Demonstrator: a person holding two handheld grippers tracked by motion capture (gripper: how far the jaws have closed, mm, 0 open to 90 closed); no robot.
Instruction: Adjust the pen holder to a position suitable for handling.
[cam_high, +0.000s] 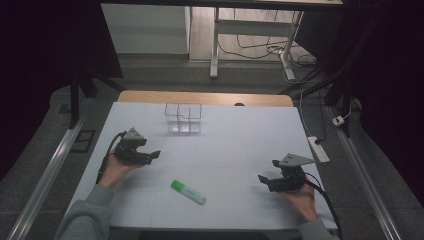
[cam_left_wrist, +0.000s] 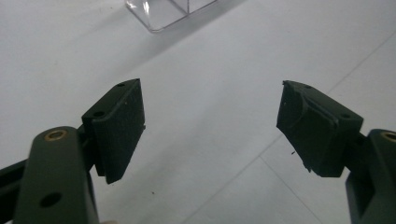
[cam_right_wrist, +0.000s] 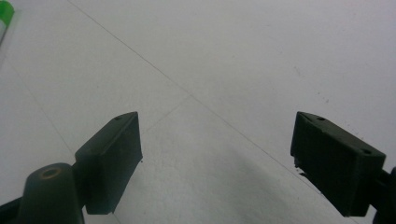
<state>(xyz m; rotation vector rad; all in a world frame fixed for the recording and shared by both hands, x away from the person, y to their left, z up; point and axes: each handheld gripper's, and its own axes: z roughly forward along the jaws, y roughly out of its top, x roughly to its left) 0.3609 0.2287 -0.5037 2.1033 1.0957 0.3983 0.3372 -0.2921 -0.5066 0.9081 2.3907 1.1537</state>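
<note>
A green and white marker (cam_high: 188, 191) lies flat on the white table (cam_high: 225, 150), near the front and between my two hands. Its green end (cam_right_wrist: 4, 11) peeks into the top left corner of the right gripper view. A clear plastic box (cam_high: 183, 118) with compartments stands near the table's far edge, and one of its corners (cam_left_wrist: 163, 11) appears at the top of the left gripper view. My left gripper (cam_high: 152, 155) hovers over the table's left side, open and empty (cam_left_wrist: 210, 121). My right gripper (cam_high: 266, 172) sits at the right, open with nothing between its jaws (cam_right_wrist: 217, 158).
A wooden strip (cam_high: 205, 97) edges the table's far side. A power strip (cam_high: 318, 148) and cables lie on the floor to the right. Desk legs (cam_high: 215, 45) stand behind the table.
</note>
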